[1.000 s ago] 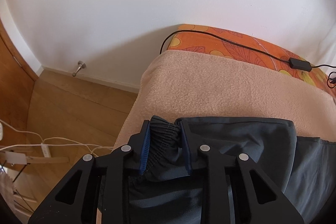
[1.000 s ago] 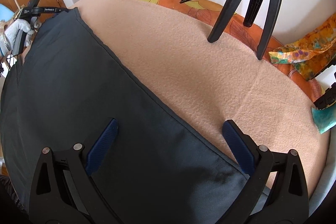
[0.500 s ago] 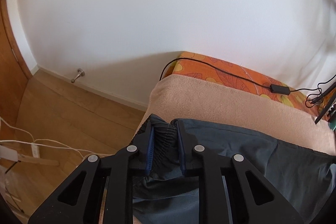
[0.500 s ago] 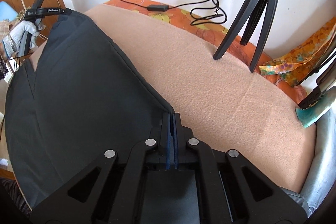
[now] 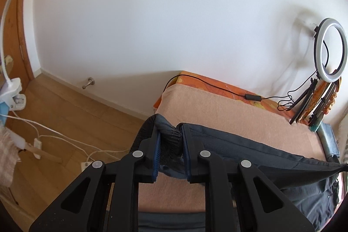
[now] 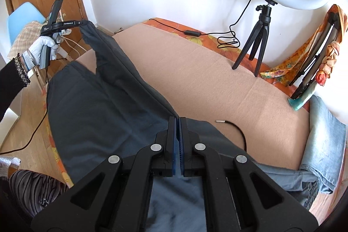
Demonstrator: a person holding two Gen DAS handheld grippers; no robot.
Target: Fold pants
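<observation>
Dark grey pants (image 6: 97, 105) lie on a peach blanket (image 6: 206, 79) on the bed, their far edge lifted and stretched between both grippers. My left gripper (image 5: 170, 134) is shut on the bunched elastic waistband (image 5: 168, 134), held above the bed's left end. In the right wrist view that left gripper (image 6: 86, 24) shows at upper left in a white-gloved hand (image 6: 42, 45). My right gripper (image 6: 177, 123) is shut on the pants' edge near the leg end, with thin cloth pinched between its blue pads. In the left wrist view the pants (image 5: 261, 153) run taut to the right.
A ring light on a black tripod (image 6: 261, 36) stands at the bed's far side with a black cable (image 6: 191, 32). Light blue jeans (image 6: 324, 140) lie at the right end. A thin black cable (image 6: 237, 129) rests on the blanket. White cables (image 5: 54, 134) cross the wooden floor at the left.
My right gripper went from wide open over the pants to shut on their edge, then rose. The left gripper rose with the waistband. The pants' edge has come up off the blanket.
</observation>
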